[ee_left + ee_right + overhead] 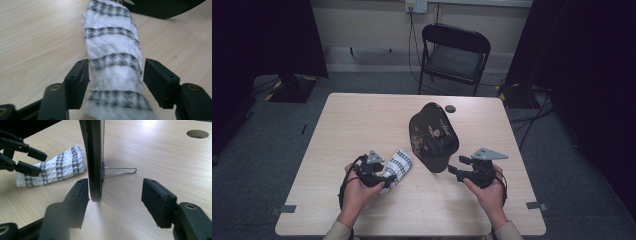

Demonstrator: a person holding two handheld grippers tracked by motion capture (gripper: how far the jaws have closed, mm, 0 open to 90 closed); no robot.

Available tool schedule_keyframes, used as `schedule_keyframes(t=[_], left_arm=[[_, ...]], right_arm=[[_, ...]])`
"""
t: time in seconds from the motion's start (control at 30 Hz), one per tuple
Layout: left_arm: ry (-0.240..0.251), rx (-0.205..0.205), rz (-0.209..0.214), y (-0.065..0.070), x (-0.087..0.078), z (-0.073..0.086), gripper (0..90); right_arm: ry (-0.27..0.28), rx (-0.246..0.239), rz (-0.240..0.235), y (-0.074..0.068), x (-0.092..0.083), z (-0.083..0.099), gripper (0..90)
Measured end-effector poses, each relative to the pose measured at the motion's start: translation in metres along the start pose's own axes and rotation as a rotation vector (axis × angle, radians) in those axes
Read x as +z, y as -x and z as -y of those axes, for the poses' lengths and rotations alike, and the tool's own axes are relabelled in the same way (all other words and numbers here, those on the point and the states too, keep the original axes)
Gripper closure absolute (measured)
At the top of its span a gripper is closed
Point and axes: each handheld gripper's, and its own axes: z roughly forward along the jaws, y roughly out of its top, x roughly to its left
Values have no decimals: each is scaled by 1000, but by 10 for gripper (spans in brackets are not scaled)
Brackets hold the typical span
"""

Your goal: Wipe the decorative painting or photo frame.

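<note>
Both tools look released: left tool [113, 82] straddles the patterned cloth [112, 50] on the worktop [362, 125], right tool [113, 200] around the cap's brim [95, 157], probably. Back straight out, don't snag either.

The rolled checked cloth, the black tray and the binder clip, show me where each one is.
rolled checked cloth [112, 50]: left gripper view, middle of the roll.
black tray [432, 135]: high view, patterned centre.
binder clip [120, 171]: right gripper view, wire handle.
</note>
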Motion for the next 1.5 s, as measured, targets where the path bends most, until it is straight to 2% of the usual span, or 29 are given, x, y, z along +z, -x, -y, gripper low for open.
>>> schedule_keyframes(t=[0.17, 0.2, 0.5, 0.97, 1.03, 1.23, 1.3, 1.5], left_arm=[[10, -9, -5, -5, -5, 1, 289], [1, -9, -4, -6, -6, 1, 285], [22, -47, 5, -18, -18, 7, 263], [43, -65, 11, -34, -33, 19, 229], [40, -55, 10, -36, -35, 21, 228], [60, -72, 15, -40, -40, 23, 220], [69, -79, 4, -42, -43, 24, 220], [63, -77, 12, -47, -50, 27, 207]], right_arm=[[1, -2, -2, 2, 0, 5, 354], [1, 0, -1, 2, -1, 6, 354], [-18, -13, -5, 9, -3, 11, 305], [-39, -6, 12, 16, -4, 18, 260], [-40, -7, 17, 16, -5, 18, 257], [-56, -10, 20, 18, -5, 21, 246], [-62, -9, 16, 18, -6, 22, 241], [-61, -8, 20, 22, -10, 25, 231]])
